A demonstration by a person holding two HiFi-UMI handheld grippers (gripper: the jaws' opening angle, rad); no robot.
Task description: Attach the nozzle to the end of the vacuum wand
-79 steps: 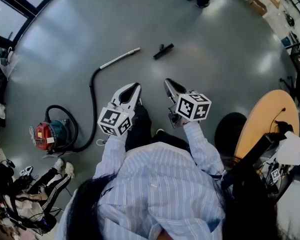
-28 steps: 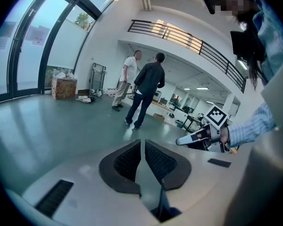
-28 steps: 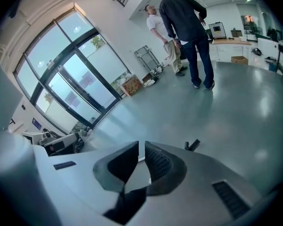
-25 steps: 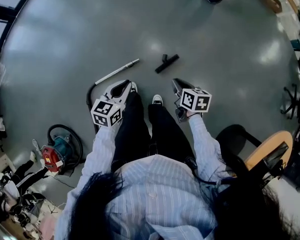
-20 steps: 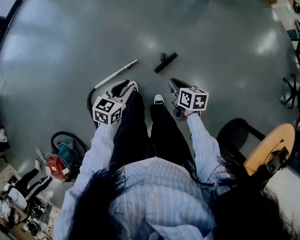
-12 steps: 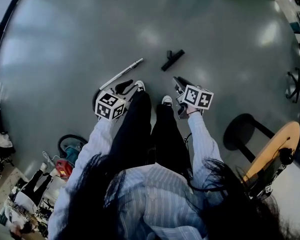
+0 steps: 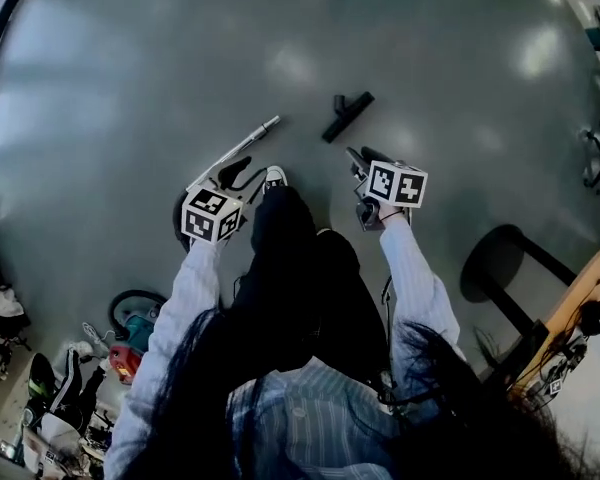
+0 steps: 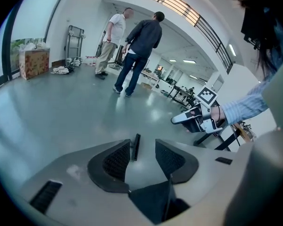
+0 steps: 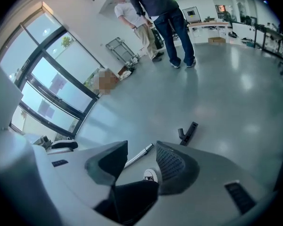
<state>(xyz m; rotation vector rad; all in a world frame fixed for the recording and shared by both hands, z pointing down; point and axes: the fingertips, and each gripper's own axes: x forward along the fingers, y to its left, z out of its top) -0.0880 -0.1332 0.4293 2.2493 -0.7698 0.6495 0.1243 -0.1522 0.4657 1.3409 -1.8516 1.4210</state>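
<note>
Jaws, left: The left gripper (image 8: 144,155) stands with its jaws partly apart, having just been opening. Nothing lies between the pads; the black nozzle (image 8: 136,147) shows in the gap only as a distant thing on the floor.
Jaws, right: The right gripper (image 9: 141,163) is likewise partly open and has also just been opening. It grips nothing. Through its gap appear the end of the silver vacuum wand (image 9: 140,155) and the toe of the person's shoe (image 9: 151,174).
Nozzle: In the head view it lies on the grey floor (image 7: 130,58) at upper centre, above the right gripper and clear of it.
Wand: It lies left of centre in the head view, its free end pointing to the upper right toward the nozzle but well apart from it. The left gripper hangs near its lower stretch. A dark hose (image 7: 179,211) leads back toward the red and teal vacuum canister (image 7: 128,336) at lower left.
Progress: Nothing is joined and neither part is held, so the task appears to be at its approach.
Left to do: Each part probably needs a grip, then the nozzle's socket must be lined up and pushed onto the wand's end.
Background: Two bystanders (image 8: 132,51) stand at the far side of the hall.
</note>
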